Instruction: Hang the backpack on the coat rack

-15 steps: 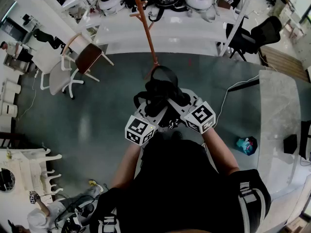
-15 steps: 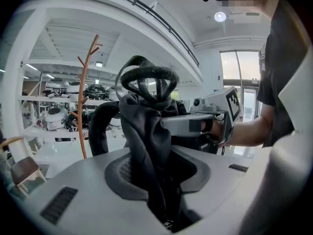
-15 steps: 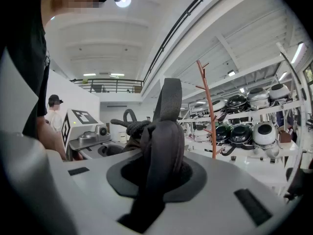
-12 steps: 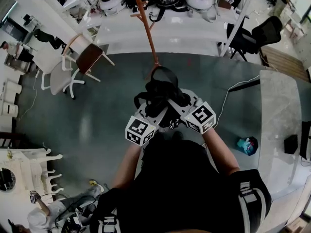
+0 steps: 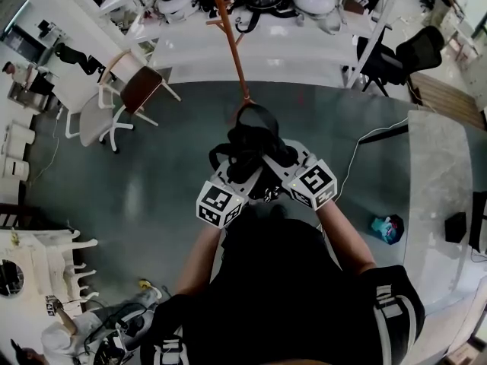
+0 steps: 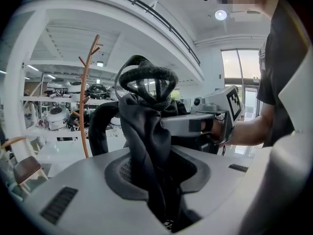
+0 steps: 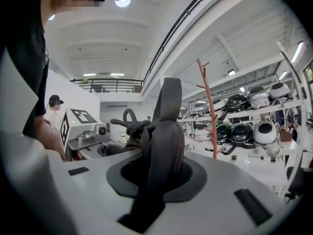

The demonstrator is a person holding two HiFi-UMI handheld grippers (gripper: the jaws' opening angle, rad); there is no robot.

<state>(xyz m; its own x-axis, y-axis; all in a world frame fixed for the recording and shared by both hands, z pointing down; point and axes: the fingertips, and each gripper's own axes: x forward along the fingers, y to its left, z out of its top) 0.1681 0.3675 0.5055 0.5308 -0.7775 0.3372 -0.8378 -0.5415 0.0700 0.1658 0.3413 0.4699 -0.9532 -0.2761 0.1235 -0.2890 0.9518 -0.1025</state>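
While you hold the black backpack (image 5: pixel 251 147) up in front of your body, both grippers are closed on it and it does not rest on anything. It hangs above the grey floor (image 5: pixel 152 173), between you and the orange coat rack (image 5: pixel 232 44).

Your left gripper (image 5: pixel 237 181) points a little downward. In the left gripper view its jaws stand narrow, and a thick fold of the black fabric (image 6: pixel 146 136) is pressed between them. Above this fold the carry handle (image 6: pixel 146 77) of the backpack stands up as a round loop.

Your right gripper (image 5: pixel 278 169) is almost level. In the right gripper view its jaws are nearly together, and a padded shoulder strap (image 7: pixel 164 151) is clamped between them. A flat webbing band (image 7: pixel 168 99) rises from this strap.

The two grippers are close to each other, with the bundled backpack between them and slightly ahead of them.

The coat rack stands on the floor in front of the white shelves (image 5: pixel 251 48). In the head view the top of the backpack comes near the foot of the pole, but you cannot tell there whether they touch. The backpack is not yet on any hook. In the left gripper view the pole (image 6: pixel 84 106) stands behind the backpack, to the left of it.

A chair with a brown seat (image 5: pixel 137 90) stands at the left, and a grey worktop (image 5: pixel 441 204) is at the right.
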